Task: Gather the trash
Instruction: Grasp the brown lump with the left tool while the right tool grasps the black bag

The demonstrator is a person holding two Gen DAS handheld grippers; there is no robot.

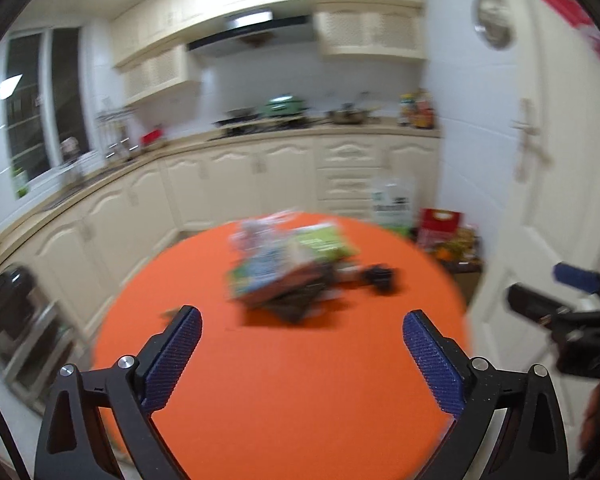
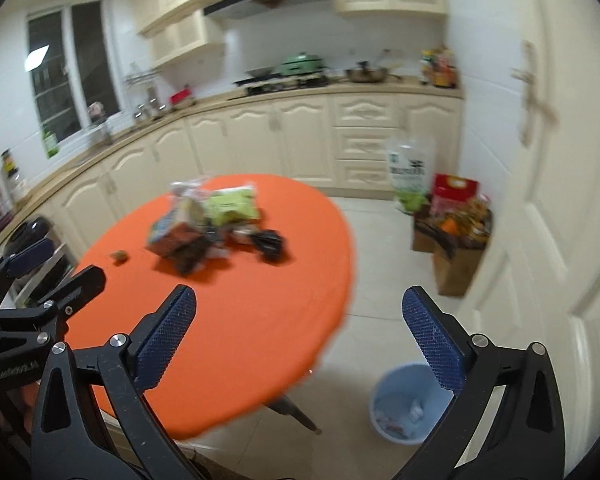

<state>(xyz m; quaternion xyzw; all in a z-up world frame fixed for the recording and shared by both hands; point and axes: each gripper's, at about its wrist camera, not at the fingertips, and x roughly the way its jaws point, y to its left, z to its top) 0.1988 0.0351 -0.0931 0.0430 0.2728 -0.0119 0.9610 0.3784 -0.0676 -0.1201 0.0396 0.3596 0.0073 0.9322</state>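
The round orange bench (image 2: pixel 236 320) carries the trash heaped in one pile (image 2: pixel 204 224) near its middle, handy for both hands, with a stray crumb (image 2: pixel 120 256) lying apart to its left. A pale blue bin (image 2: pixel 404 408) waits on the floor just beside the bench edge, likely to receive it. The left tongs (image 1: pixel 302 344) and right tongs (image 2: pixel 300 332) both stand spread wide with nothing between them, hanging short of the pile.

Bright indoor light fills both fisheye views, a lit strip glowing on the range hood (image 1: pixel 249 20); below it everything smears with motion blur, and walls bow toward dark corners.
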